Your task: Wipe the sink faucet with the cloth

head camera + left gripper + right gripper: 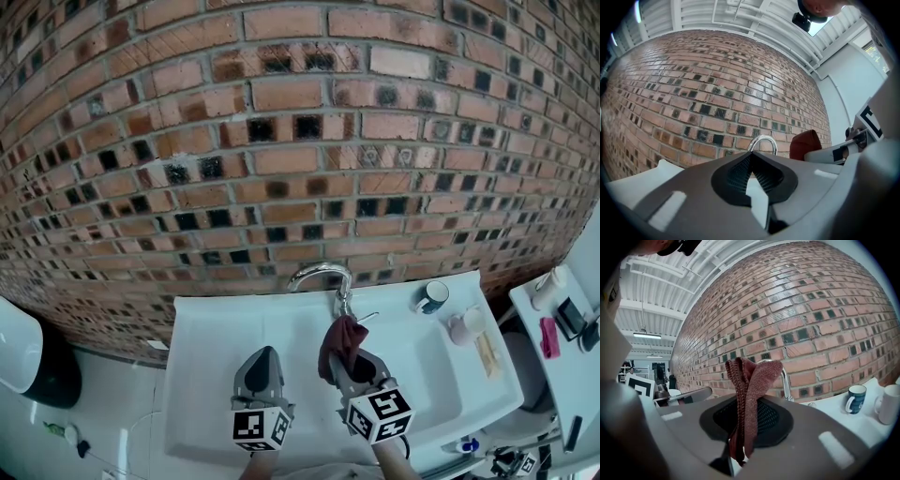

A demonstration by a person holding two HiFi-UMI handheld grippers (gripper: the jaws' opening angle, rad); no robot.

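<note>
A chrome arched faucet [323,277] stands at the back of a white sink [216,328] against a brick wall. My right gripper [348,354] is shut on a dark red cloth [339,343], held just in front of the faucet base. In the right gripper view the cloth [749,394] sticks up between the jaws and partly hides the faucet [784,380]. My left gripper [261,364] hangs over the basin to the left, shut with nothing in it. The left gripper view shows the faucet [762,143] ahead and the cloth [805,143] to the right.
A dark blue mug [432,297] and a pale cup [463,326] stand on the sink's right ledge. A wooden brush [487,356] lies near them. A white counter [562,366] with small items stands further right. A white toilet [21,354] is at the left.
</note>
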